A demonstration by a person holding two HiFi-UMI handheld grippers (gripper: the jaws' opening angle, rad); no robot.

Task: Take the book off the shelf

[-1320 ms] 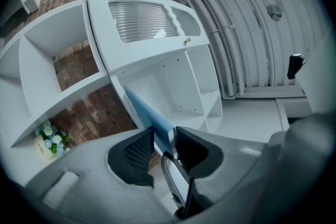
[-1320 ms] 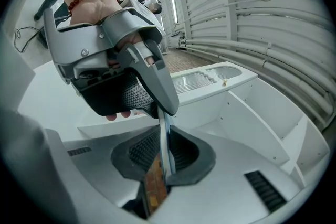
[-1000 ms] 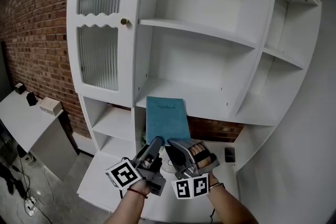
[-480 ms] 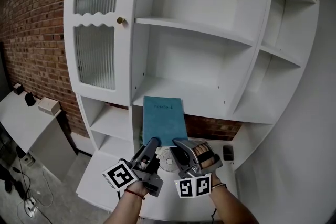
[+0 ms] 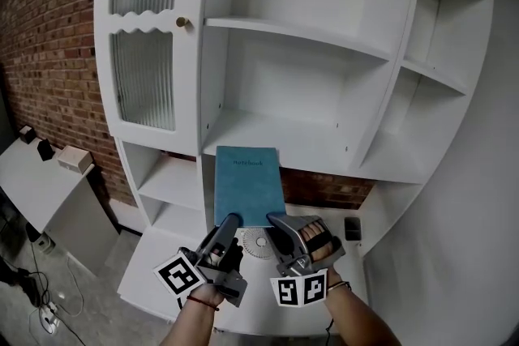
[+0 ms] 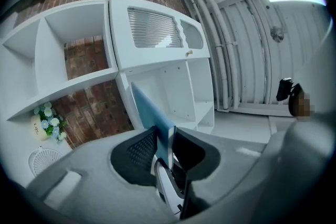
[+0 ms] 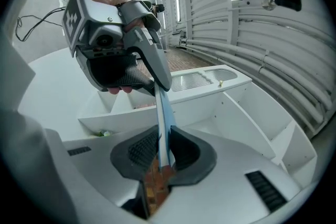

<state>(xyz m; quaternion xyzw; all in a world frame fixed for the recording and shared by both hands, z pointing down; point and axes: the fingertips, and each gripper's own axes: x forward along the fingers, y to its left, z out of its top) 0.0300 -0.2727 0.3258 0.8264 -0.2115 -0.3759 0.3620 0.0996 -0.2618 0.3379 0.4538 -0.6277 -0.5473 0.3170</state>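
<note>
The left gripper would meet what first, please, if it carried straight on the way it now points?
Past the blue book it grips, the left gripper would probably reach the white shelf unit; depth is unclear.

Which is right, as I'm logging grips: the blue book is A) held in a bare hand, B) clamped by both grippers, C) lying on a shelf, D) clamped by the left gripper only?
B: each gripper view shows jaws pressed on the blue book; left gripper and right gripper hold it upright, the right's jaws having just closed further on it.
</note>
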